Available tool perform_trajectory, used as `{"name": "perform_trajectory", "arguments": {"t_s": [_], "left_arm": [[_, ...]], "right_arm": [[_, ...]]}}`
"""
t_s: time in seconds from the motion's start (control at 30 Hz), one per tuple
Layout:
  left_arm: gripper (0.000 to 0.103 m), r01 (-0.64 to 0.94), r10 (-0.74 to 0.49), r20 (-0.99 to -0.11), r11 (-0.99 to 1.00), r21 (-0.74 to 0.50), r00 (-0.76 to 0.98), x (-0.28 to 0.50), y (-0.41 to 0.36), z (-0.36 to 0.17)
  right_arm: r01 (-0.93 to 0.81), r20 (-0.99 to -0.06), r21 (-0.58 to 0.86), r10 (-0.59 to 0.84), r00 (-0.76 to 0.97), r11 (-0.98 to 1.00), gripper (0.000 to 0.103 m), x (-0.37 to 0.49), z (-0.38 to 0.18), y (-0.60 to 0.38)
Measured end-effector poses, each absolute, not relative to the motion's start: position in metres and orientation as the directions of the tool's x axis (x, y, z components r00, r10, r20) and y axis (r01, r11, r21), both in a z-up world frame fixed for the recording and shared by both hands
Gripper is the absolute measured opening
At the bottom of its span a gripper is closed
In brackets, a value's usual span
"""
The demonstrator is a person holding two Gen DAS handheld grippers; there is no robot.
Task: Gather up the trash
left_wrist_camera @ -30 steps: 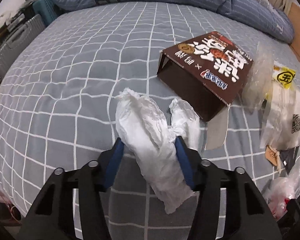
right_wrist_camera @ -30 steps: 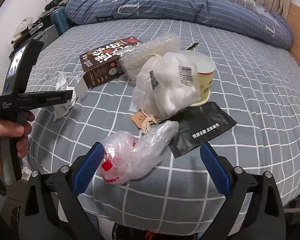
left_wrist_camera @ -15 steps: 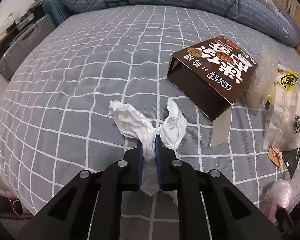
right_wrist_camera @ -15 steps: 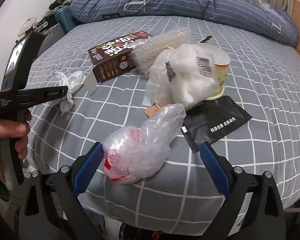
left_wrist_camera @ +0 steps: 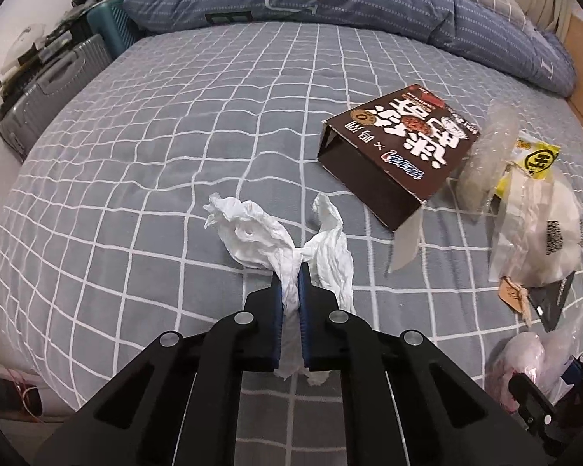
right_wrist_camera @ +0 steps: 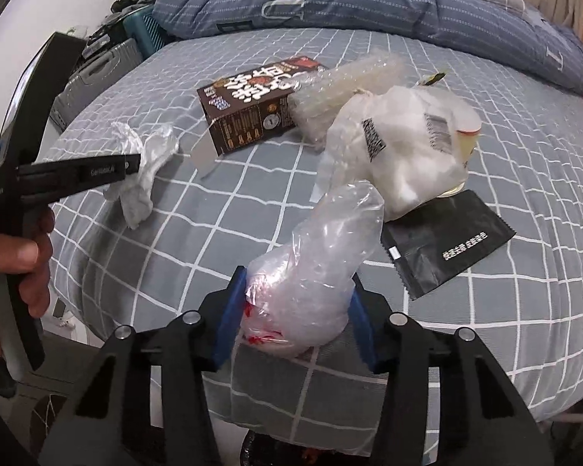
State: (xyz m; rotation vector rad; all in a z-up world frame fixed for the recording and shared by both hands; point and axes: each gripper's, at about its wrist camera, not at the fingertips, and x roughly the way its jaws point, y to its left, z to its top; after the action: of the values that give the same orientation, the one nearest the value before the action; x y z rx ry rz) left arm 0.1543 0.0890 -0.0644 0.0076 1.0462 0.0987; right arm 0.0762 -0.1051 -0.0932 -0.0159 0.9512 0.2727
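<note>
Bedding fills both views: a grey bed (left_wrist_camera: pixel 144 163) with a white grid pattern, and a blue striped duvet (left_wrist_camera: pixel 330 4) bunched along the top of the frame. Suitcases (left_wrist_camera: pixel 54 89) stand off the bed's edge at the upper left of the left wrist view.

On the bed, right of centre in the left wrist view, lies a brown snack box (left_wrist_camera: pixel 404 151) with its open end toward the camera. Just beside it to the right is a white plastic bag (right_wrist_camera: pixel 400 155) with barcode labels, leaning against a paper cup (right_wrist_camera: pixel 468 136); a clear bubble-textured wrapper (right_wrist_camera: pixel 346 81) lies between bag and box. A black foil packet (right_wrist_camera: pixel 447 244) lies flat at the right of the right wrist view, touching the white bag's lower edge.

The right gripper (right_wrist_camera: pixel 295 322) sits at the bottom centre of its view, its jaws closing on a crumpled clear plastic bag (right_wrist_camera: pixel 322 264) with red print; the blue pads meet the bag's two sides and dent it, and its upper end sticks up beyond them.

The left gripper (left_wrist_camera: pixel 290 310) has its jaws pinched nearly shut on a crumpled white tissue (left_wrist_camera: pixel 260 233), whose two ends fan out above the pads and whose tail hangs below. In the right wrist view this tissue hangs from the left gripper at the left of the frame, held by the person's hand (right_wrist_camera: pixel 15 264).
</note>
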Motion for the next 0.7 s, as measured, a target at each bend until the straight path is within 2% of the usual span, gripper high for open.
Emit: {"name": "perform_trajectory", "arguments": {"t_s": [0.7], "left_arm": [[0.006, -0.083, 0.065, -0.843, 0.996, 0.024, 0.534, 0.110, 0.080, -0.030]], "right_arm": [[-0.195, -0.773, 0.101, 0.200, 0.602, 0.976, 0.047, 0.051, -0.053, -0.113]]}}
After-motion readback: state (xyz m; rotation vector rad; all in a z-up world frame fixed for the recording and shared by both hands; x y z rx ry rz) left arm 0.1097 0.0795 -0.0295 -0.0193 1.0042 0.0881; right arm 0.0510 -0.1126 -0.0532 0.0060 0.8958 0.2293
